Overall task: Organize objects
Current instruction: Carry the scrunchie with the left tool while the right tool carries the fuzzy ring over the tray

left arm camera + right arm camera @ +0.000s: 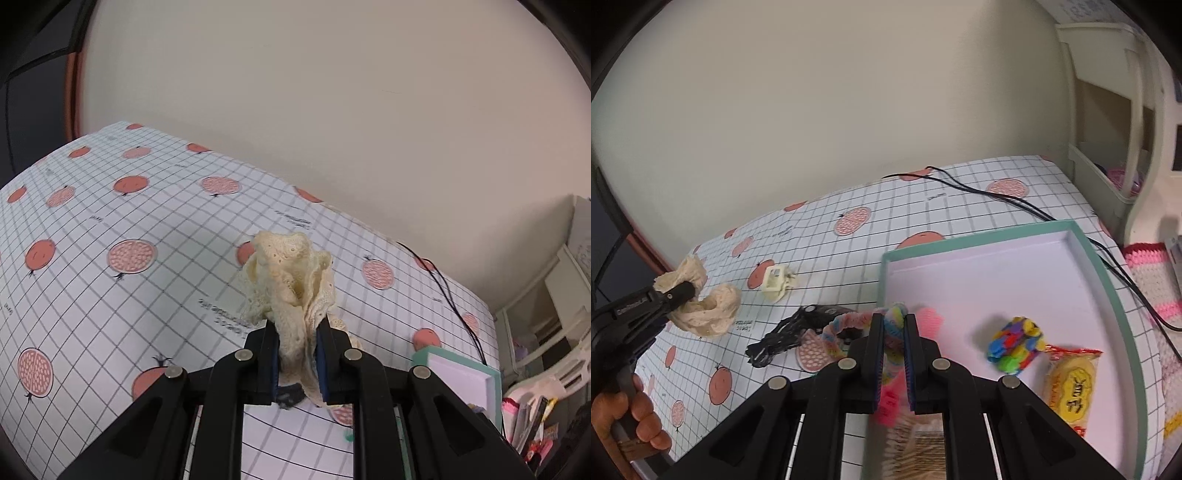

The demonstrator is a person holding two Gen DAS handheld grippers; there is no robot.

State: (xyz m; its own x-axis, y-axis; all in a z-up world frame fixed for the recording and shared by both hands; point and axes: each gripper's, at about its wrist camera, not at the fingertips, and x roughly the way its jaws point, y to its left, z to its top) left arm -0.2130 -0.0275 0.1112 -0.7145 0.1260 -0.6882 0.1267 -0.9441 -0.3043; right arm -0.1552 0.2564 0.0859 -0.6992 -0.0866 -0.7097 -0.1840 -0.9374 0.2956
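My left gripper [297,332] is shut on a cream lace scrunchie [291,273] and holds it above the tablecloth; it also shows in the right wrist view [705,310] at the far left. My right gripper [892,321] is shut on a pastel rainbow scrunchie [846,325] at the near left rim of the teal-edged tray [1108,273]. In the tray lie a colourful plastic-disc ball [1015,345], a yellow snack packet [1071,387] and a pink item [929,319]. A black scrunchie [783,336] and a cream hair claw [777,282] lie on the cloth.
The table has a grid cloth with pomegranate prints [129,254]. Black cables [1015,199] run along the back right past the tray. A white shelf unit [1115,155] and a pink crochet mat [1152,280] stand to the right. The wall is close behind.
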